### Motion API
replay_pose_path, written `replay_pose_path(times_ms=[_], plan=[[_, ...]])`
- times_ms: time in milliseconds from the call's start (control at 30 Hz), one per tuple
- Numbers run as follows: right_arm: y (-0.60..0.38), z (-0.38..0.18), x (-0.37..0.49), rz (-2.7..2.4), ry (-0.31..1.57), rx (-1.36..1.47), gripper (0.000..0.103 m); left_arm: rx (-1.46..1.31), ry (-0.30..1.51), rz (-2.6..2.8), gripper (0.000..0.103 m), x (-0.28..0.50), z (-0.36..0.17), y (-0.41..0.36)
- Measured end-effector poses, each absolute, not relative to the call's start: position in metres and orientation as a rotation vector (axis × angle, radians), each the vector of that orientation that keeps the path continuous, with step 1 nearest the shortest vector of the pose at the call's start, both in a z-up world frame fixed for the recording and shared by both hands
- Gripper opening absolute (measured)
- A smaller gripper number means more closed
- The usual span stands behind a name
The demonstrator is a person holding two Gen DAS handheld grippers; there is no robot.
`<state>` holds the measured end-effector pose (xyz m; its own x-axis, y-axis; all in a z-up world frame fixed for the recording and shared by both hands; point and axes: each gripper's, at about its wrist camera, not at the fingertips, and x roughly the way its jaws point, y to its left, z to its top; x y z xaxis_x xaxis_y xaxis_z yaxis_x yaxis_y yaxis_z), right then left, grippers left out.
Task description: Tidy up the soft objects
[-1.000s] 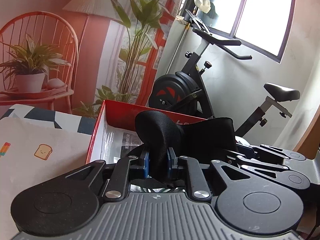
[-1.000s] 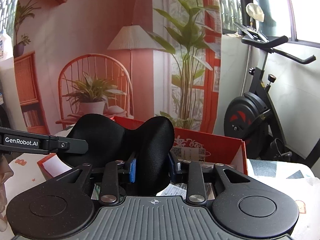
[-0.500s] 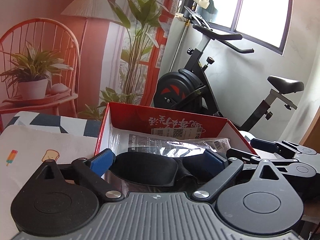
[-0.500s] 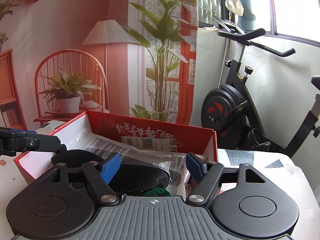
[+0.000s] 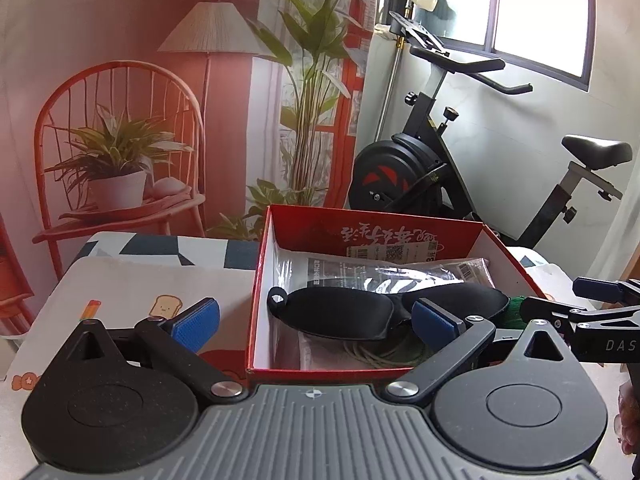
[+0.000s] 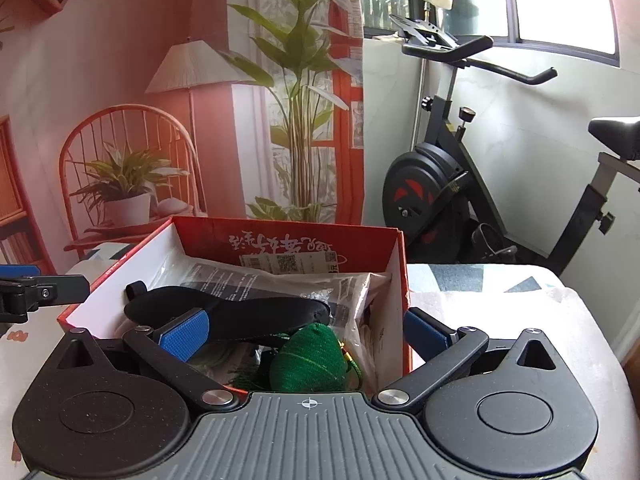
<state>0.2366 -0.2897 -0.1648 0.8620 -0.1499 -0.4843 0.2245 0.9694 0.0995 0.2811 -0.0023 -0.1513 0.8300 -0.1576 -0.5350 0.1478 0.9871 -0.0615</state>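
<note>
Grippers, left [image 5: 316, 322] and right [image 6: 306, 330], gape over one mask [image 5: 352, 312], one box [image 5: 376, 228].

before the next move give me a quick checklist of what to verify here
1. Left gripper fingers open, holding nothing: ok.
2. Right gripper fingers open, holding nothing: ok.
3. Black eye mask lying inside the red box, free of both grippers: ok.
4. Green knitted item inside the box: ok.
5. More soft objects left on the table: cannot tell.
</note>
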Motion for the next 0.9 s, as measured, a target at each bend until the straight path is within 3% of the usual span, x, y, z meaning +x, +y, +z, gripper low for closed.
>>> replay_pose_path(times_ms=[400,900], plan=[[-0.273,-0.146,0.198,-0.219,0.492,0.175,0.103,0.049,0.556,-0.113,0.103,0.249,-0.126,-0.007],[-0.237,-0.068,0.107,-0.255,0.394,0.154,0.103,0.105,0.444,-0.098,0.103,0.150,-0.056,-0.013]])
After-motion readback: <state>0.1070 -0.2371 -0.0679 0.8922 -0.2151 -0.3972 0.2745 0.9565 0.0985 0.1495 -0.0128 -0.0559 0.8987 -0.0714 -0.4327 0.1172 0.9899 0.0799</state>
